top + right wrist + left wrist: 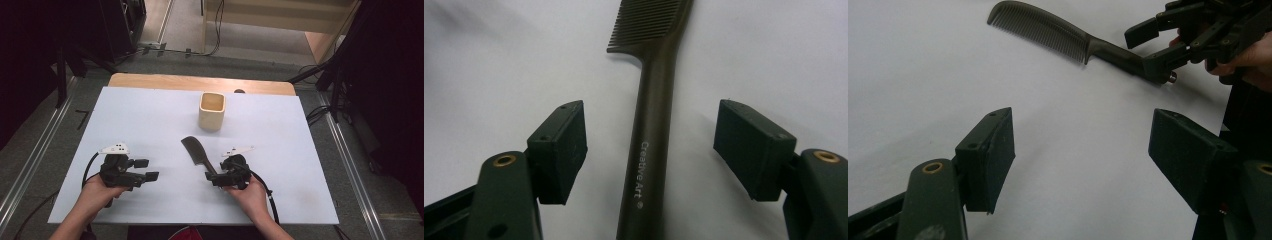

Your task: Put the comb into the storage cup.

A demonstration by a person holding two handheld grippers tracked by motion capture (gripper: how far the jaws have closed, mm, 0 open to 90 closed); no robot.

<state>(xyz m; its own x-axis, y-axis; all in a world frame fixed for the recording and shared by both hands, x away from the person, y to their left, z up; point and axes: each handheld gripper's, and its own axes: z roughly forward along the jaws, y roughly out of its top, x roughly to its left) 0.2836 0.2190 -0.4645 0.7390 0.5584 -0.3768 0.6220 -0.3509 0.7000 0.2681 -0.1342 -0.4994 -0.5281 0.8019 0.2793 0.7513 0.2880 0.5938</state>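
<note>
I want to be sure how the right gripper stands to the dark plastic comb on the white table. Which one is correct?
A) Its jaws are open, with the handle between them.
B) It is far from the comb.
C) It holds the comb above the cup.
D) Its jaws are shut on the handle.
A: in the right gripper view the right gripper has its jaws open, one on each side of the dark plastic comb's handle, neither touching it.

A white sheet (145,117) covers most of a wooden tabletop (200,82), whose far edge stays bare. 2 metal rails (35,160) run along the grey floor (250,60), 1 on each side. Black cables (218,30) trail near a pale wooden shelf (280,15) beyond.
</note>
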